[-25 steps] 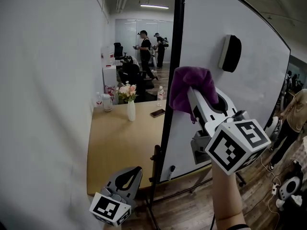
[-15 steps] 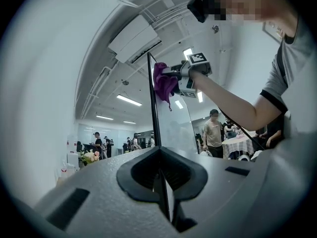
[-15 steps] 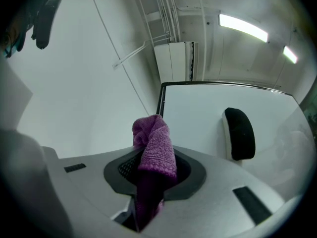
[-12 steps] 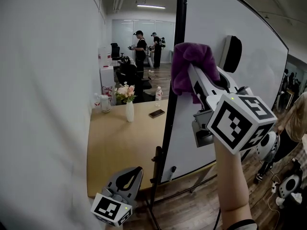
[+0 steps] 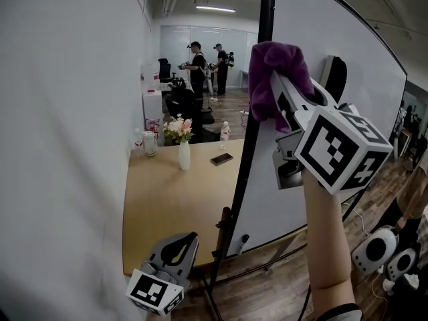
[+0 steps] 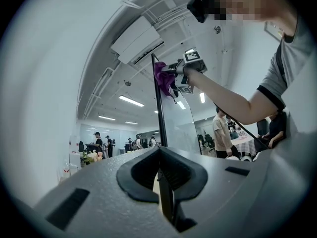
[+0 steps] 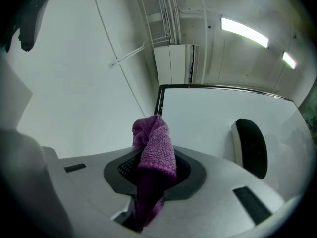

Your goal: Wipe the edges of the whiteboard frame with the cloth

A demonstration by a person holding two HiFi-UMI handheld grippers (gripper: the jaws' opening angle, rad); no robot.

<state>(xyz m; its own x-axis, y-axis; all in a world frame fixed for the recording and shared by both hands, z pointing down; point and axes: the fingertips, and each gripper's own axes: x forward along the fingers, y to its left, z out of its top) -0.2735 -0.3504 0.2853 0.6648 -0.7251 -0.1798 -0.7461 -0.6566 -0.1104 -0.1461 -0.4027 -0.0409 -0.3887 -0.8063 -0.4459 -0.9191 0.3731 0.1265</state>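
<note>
The whiteboard (image 5: 271, 199) fills the right half of the head view. Its frame edge (image 5: 245, 156) runs from top to bottom through the centre. At upper centre, the cloth (image 5: 271, 62) sits between the jaws of the right gripper (image 5: 284, 89), at that edge. An eraser (image 5: 336, 77) hangs on the board, just right of the gripper. The left gripper (image 5: 179, 245) sits at lower left, in front of a table (image 5: 160, 212). At the table's far end stand a vase (image 5: 184, 154), a bottle (image 5: 225, 134) and a phone (image 5: 221, 158). A wall (image 5: 60, 146) fills the left side.
</note>
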